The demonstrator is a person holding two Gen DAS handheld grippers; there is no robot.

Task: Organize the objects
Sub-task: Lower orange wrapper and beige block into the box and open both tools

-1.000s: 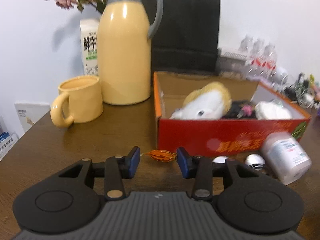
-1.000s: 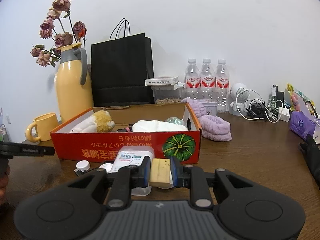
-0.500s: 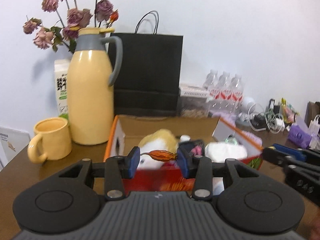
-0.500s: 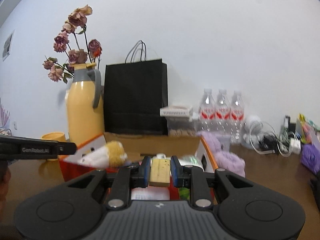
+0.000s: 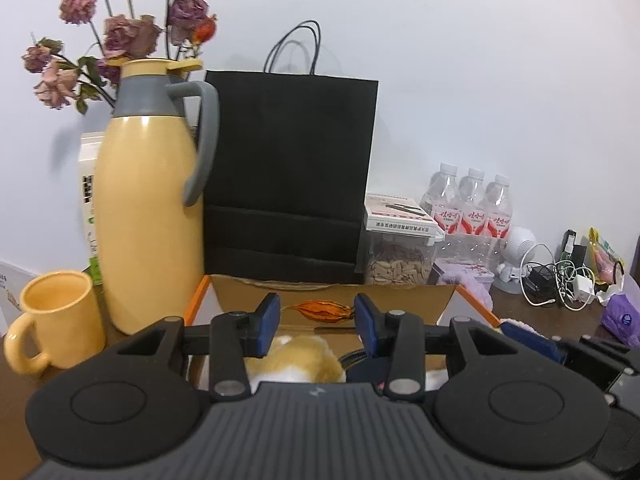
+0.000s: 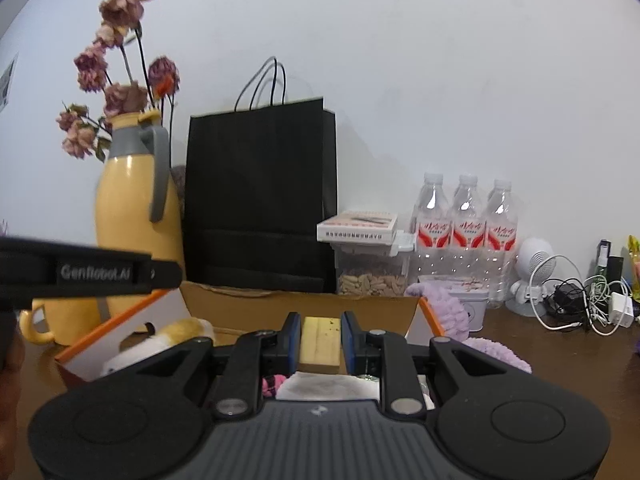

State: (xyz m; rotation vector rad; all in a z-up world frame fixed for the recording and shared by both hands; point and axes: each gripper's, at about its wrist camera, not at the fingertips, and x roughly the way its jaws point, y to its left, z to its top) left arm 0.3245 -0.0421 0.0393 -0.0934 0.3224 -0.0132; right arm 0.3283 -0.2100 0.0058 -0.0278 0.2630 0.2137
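Note:
My left gripper (image 5: 316,318) is shut on a small orange dried pod (image 5: 322,310) and holds it above the open red cardboard box (image 5: 448,294). A yellow and white plush toy (image 5: 296,360) lies in the box just below it. My right gripper (image 6: 320,340) is shut on a pale yellow wooden block (image 6: 320,344) and holds it over the same box (image 6: 416,312), above a white cloth (image 6: 328,386). The left gripper's body also shows in the right wrist view (image 6: 88,272) at the left.
A yellow thermos jug (image 5: 148,208) with dried roses and a yellow mug (image 5: 60,316) stand left of the box. A black paper bag (image 5: 288,176), a seed jar (image 5: 398,264), three water bottles (image 5: 472,208), purple cloth (image 6: 452,312) and tangled chargers (image 5: 560,280) line the wall.
Both grippers have risen from table level in front of the box to above its inside, each still holding its object. The white bottle and small items in front of the box have left view.

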